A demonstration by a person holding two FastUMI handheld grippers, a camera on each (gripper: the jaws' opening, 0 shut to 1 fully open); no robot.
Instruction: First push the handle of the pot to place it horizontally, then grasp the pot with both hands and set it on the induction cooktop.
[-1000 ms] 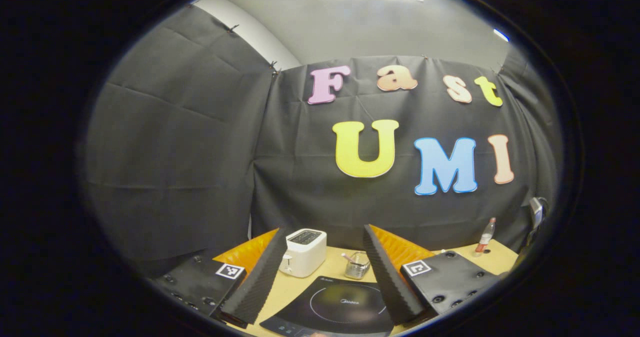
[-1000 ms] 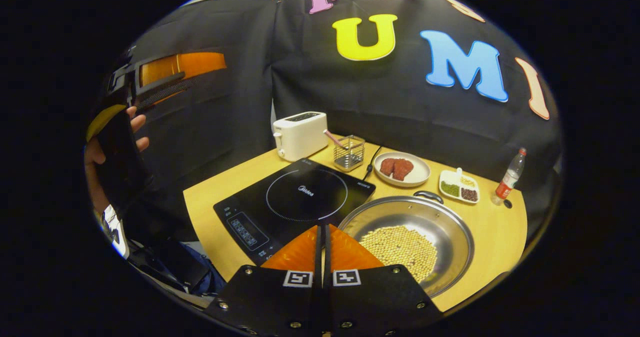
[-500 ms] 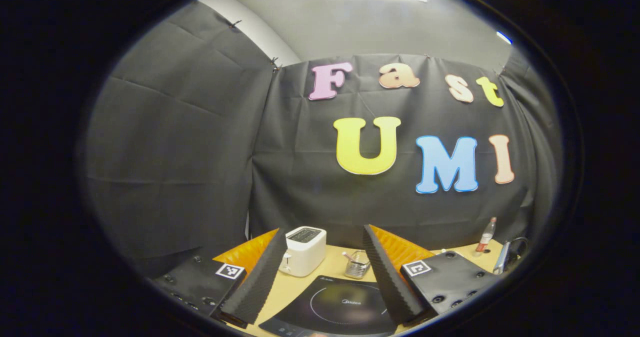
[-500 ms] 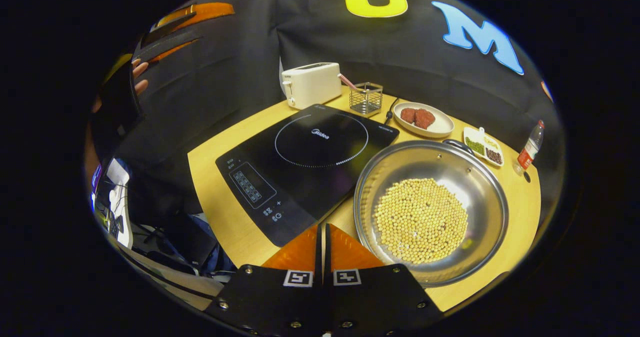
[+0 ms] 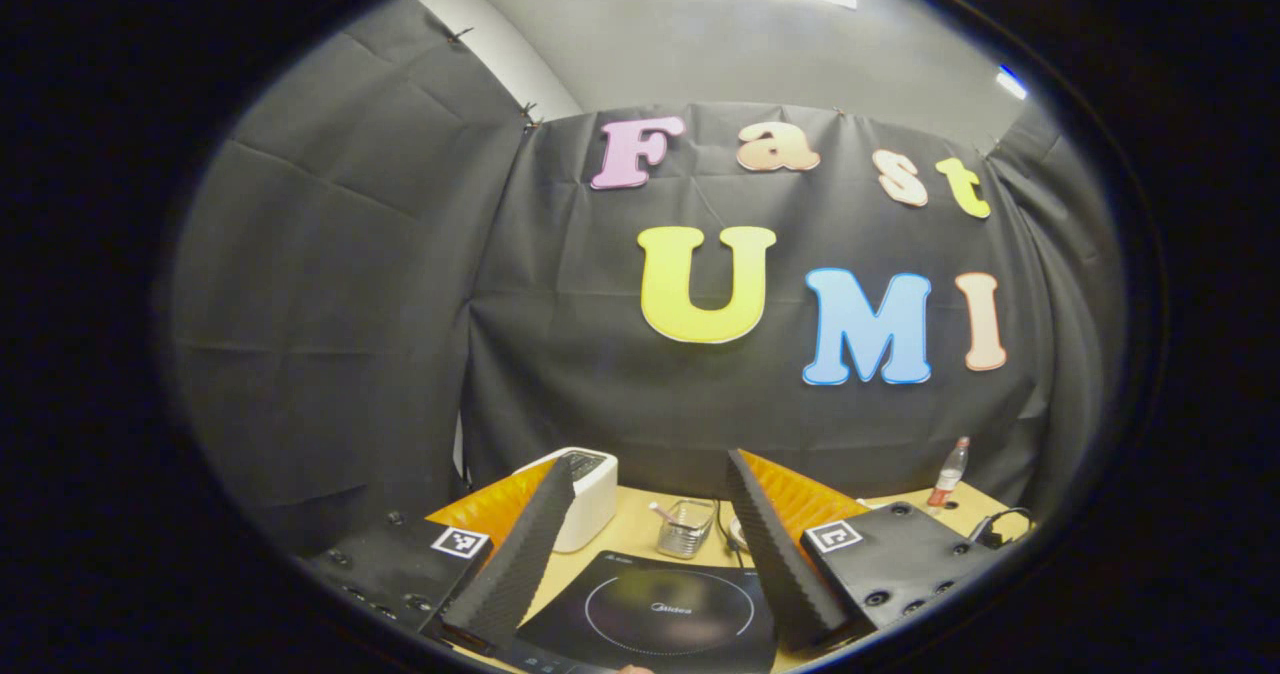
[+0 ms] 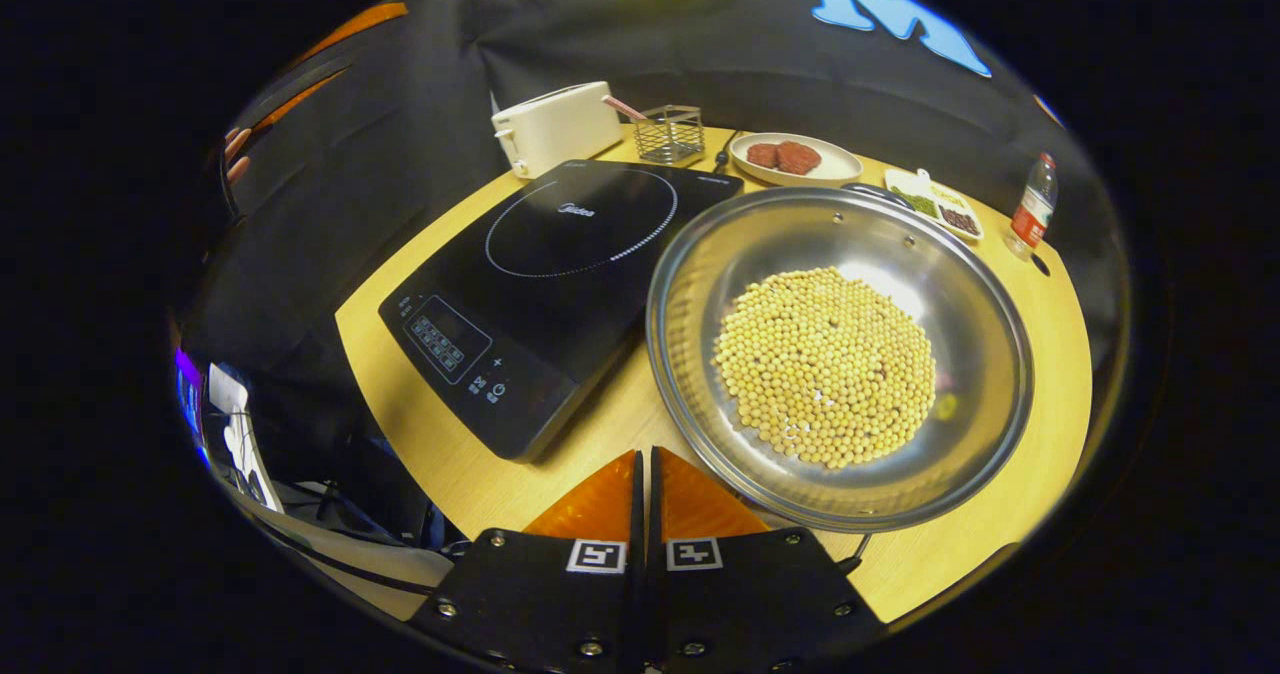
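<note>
A wide steel pot (image 6: 960, 284) holding yellow soybeans (image 6: 825, 364) sits on the wooden table (image 6: 1040, 354), right of the black induction cooktop (image 6: 545, 274). One dark handle (image 6: 880, 192) shows at the pot's far rim, and a dark bit (image 6: 855, 557) pokes out at the near rim. My right gripper (image 6: 645, 454) is shut with nothing in it, its tips just short of the pot's near left rim. My left gripper (image 5: 648, 462) is open and held high above the cooktop (image 5: 665, 614); it also appears far off at the upper left (image 6: 300, 79), a hand (image 6: 235, 149) on it.
Behind the cooktop stand a white toaster (image 6: 555, 126) and a wire basket (image 6: 670, 132). A plate of red meat (image 6: 790, 159), a small divided dish (image 6: 935, 209) and a bottle (image 6: 1030, 214) line the table's back edge. The table's front edge runs close under my right gripper.
My right gripper has dropped and moved in toward the pot, which now looms larger and closer. The left gripper has shifted slightly, staying open and high.
</note>
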